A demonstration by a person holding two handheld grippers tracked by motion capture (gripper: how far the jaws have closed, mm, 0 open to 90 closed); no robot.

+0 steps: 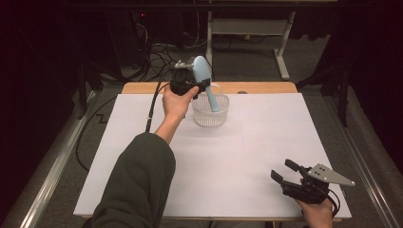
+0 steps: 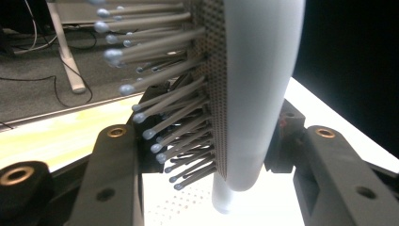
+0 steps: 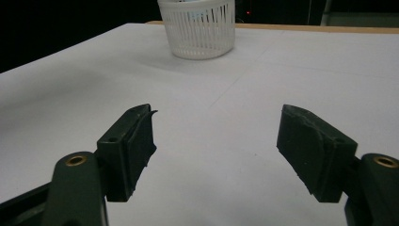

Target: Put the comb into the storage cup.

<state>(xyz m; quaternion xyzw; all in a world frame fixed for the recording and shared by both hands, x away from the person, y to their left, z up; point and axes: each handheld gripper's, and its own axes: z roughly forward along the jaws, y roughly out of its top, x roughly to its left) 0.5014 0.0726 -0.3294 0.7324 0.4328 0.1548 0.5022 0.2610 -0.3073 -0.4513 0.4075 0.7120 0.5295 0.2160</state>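
R tongs [image 1: 281,170] sit nearest, low on the white matte desk [image 1: 247,156], held in a hand; black blocky jaws spread wide w/ nothing between them, ribbed pads bare, grey three-cornered plate on top. Ahead of those jaws, well apart across the smooth sheet, stands a small round white basket [image 3: 199,29] w/ thin vertical plastic slats, slightly tapered. L tongs [image 1: 198,85] are farther off, just beside and above that basket, clenched on a pale blue hairbrush [image 1: 205,78]: smooth rounded oval plastic back, slim round handle angled down into the basket. In the left gripper view the brush [image 2: 256,89] stands upright between the black jaws, gripped near the base of its head; one side carries a perforated cushion w/ rows of thin pins, each tipped w/ a tiny ball [image 2: 149,134]. A black cable trails from the L tongs toward the near-left. Beyond the desk's wooden far edge: grey carpet, loose cables, pale metal frame legs.
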